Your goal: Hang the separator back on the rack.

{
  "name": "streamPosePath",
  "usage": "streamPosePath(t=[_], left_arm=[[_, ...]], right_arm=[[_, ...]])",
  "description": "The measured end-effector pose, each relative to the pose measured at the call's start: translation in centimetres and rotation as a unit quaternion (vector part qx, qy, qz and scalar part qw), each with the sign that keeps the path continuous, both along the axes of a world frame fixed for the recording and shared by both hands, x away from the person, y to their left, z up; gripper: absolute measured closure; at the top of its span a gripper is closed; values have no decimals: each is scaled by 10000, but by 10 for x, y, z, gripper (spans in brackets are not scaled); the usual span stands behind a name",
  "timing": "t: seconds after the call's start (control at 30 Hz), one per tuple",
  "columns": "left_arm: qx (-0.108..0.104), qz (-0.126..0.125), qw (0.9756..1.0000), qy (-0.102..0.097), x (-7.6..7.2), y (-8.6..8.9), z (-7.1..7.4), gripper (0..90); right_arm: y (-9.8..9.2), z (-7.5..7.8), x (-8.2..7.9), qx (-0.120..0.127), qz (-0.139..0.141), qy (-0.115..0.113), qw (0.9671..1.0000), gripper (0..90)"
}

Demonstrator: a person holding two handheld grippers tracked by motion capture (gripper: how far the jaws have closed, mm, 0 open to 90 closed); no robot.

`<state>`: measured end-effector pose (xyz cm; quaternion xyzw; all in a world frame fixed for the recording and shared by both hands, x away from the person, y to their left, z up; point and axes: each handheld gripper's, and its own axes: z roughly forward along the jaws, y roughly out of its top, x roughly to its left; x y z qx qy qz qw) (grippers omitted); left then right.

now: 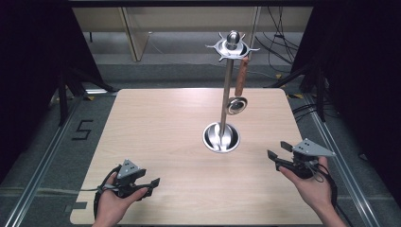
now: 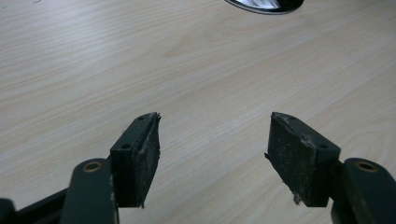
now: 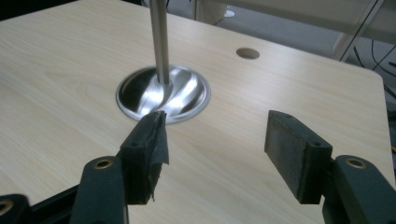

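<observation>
1. Left gripper view: the left gripper (image 2: pixel 215 154) has its fingers (image 2: pixel 140 156) spread wide with nothing between them, hovering over bare table (image 2: pixel 140 60); a sliver of the stand's shiny base (image 2: pixel 264 4) sits at the top edge of the frame.
2. Right gripper view: the right gripper (image 3: pixel 217 156) also has its fingers (image 3: pixel 294 151) spread and empty, aimed toward the round steel base (image 3: pixel 187 100) and the upright pole (image 3: pixel 159 37) in the upper left of the frame. A small round hole (image 3: pixel 247 53) in the table shows beyond.
3. High view: the left gripper (image 1: pixel 142 184) rests low at the lower left, the right gripper (image 1: pixel 276 151) at the lower right, both well apart from the stand (image 1: pixel 227 90).
4. The ladle (image 1: pixel 239 92), with its brown handle, hangs from a hook on the star-shaped crown (image 1: pixel 231 46) at the upper centre, bowl down beside the pole; hanging keeps it off the table and easy to lift free.
5. The spread fingers suggest readiness to reach for it, likely with the nearer right gripper.
6. On the floor at the left of the frame, a taped mark (image 1: pixel 82 129) reads like a "5"; no brands are legible.
</observation>
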<state>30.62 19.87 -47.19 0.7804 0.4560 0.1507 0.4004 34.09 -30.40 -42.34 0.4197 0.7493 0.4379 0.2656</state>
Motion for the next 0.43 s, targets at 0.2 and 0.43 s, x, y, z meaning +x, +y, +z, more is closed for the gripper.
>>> streamPosePath(t=[0.2, 0.43], left_arm=[[8, -16, 10000, -14, 0, 0, 0, 335], [-20, -18, 10000, 6, 1, -1, 0, 335]], right_arm=[[-11, -10, -1, 20, -114, 2, 9999, 393], [-15, -15, -3, 106, -220, 56, 9997, 393]])
